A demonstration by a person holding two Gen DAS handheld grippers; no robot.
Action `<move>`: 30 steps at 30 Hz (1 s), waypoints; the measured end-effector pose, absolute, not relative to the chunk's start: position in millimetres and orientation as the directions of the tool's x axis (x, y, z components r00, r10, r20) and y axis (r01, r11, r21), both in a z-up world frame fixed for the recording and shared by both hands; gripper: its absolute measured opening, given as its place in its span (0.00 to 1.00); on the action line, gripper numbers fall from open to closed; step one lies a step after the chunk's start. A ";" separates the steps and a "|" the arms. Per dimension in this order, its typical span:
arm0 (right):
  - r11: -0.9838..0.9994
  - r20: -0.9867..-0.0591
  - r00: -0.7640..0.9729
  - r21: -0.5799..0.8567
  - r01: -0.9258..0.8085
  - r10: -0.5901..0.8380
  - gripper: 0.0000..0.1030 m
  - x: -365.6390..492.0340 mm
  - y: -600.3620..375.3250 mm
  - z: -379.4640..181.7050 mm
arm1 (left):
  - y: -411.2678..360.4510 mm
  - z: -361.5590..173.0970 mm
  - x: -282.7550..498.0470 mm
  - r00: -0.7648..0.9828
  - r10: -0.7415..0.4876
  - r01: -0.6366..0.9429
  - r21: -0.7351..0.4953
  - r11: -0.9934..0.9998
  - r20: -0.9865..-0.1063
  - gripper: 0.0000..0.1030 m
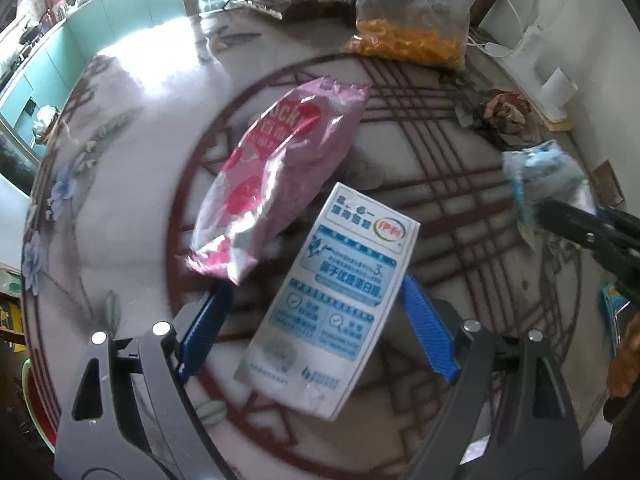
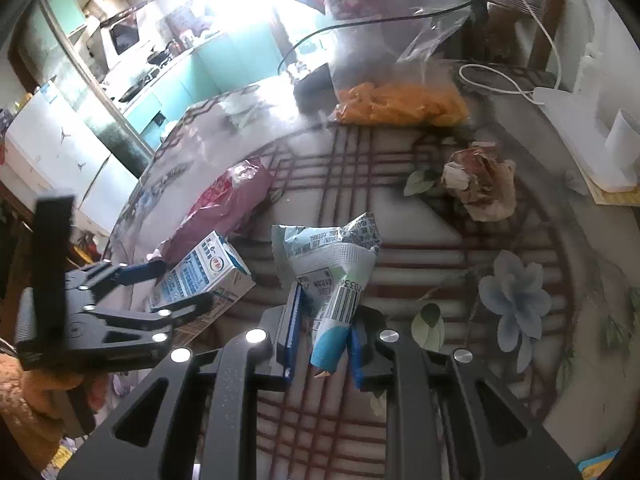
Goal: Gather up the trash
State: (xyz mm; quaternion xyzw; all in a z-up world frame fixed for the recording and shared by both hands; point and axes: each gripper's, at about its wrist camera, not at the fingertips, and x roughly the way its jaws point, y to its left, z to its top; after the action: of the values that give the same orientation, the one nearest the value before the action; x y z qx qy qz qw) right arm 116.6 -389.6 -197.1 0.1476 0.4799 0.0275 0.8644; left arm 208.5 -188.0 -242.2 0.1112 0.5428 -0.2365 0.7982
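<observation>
Two grippers: I have both over the round glass tabletop, each pointing steeply down.
Left gripper: jaws spread wide; I see the blue pads standing on either side of the milk carton with a gap on each side, not pressing it.
Milk carton: white and blue, lying flat on the tabletop between my left gripper's pads, slightly askew; in the right wrist view it shows as a box with the left gripper straddling it.
Pink snack bag: crumpled, lying on the tabletop just beyond the carton; its near end comes close to my left pad, whether touching I cannot tell.
Right gripper: jaws drawn nearly together, clamped on the wrapper; only that thin film sits between the blue pads.
Blue-and-white wrapper: creased, with a barcode strip, pinched at its lower end and fanning out beyond the fingertips; from the left wrist view it appears blurred at the tip of the dark right gripper.
Crumpled brown paper: on the tabletop farther out, well apart from both grippers.
Clear bag of orange snacks: standing at the far edge of the tabletop, beside a white cable.
Far right: a white block against the wall.
</observation>
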 end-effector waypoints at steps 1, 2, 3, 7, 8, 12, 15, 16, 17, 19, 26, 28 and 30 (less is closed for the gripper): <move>0.953 -0.820 0.539 0.287 0.095 0.193 0.20 116.6 -389.2 -195.9 | -188.9 -243.9 209.0 0.296 -0.258 0.498 -0.082 0.864 -0.920 0.81; 0.953 -0.819 0.540 0.289 0.094 0.195 0.20 117.4 -384.6 -196.5 | -189.3 -245.8 208.6 0.293 -0.260 0.495 -0.086 0.864 -0.920 0.78; 0.952 -0.817 0.541 0.293 0.091 0.200 0.20 116.7 -383.5 -195.1 | -188.9 -246.8 208.5 0.289 -0.264 0.492 -0.094 0.865 -0.920 0.76; 0.954 -0.813 0.547 0.290 0.080 0.201 0.20 120.2 -372.9 -188.9 | -186.5 -249.8 205.6 0.296 -0.268 0.471 -0.104 0.876 -0.917 0.61; 0.954 -0.812 0.549 0.288 0.080 0.199 0.20 120.6 -371.2 -187.4 | -186.8 -249.9 204.5 0.297 -0.271 0.471 -0.106 0.876 -0.916 0.54; 0.954 -0.798 0.568 0.292 0.075 0.200 0.20 111.3 -361.9 -173.6 | -179.0 -236.1 192.6 0.314 -0.289 0.461 -0.121 0.879 -0.905 0.52; 0.955 -0.785 0.587 0.289 0.062 0.199 0.20 102.9 -353.7 -161.5 | -165.9 -210.4 178.1 0.355 -0.321 0.442 -0.144 0.885 -0.878 0.52; 0.955 -0.777 0.596 0.291 0.057 0.201 0.20 98.7 -350.3 -155.4 | -160.6 -199.9 171.6 0.373 -0.329 0.437 -0.148 0.887 -0.868 0.52; 0.955 -0.771 0.603 0.292 0.053 0.202 0.20 95.8 -347.8 -150.8 | -156.6 -192.6 166.8 0.387 -0.332 0.433 -0.149 0.889 -0.860 0.52; 0.954 -0.751 0.626 0.298 0.038 0.209 0.20 87.0 -339.4 -136.5 | -146.3 -175.5 155.5 0.420 -0.335 0.418 -0.147 0.896 -0.843 0.52; 0.957 -0.699 0.676 0.287 -0.034 0.234 0.20 62.6 -304.5 -100.5 | -101.3 -121.4 114.5 0.542 -0.315 0.329 -0.148 0.933 -0.780 0.52; 0.958 -0.686 0.686 0.280 -0.060 0.244 0.21 56.3 -292.8 -91.4 | -89.0 -107.7 102.7 0.572 -0.298 0.302 -0.141 0.943 -0.764 0.52; 0.958 -0.675 0.693 0.274 -0.081 0.252 0.21 51.7 -284.5 -84.5 | -80.7 -97.7 94.4 0.592 -0.294 0.287 -0.144 0.947 -0.750 0.52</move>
State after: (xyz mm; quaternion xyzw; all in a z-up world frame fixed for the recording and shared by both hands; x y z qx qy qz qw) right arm 51.7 -284.5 -84.5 0.1118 0.3809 0.0912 0.9133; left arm 94.4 -80.7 -97.7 -0.0039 0.4212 -0.1628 0.8922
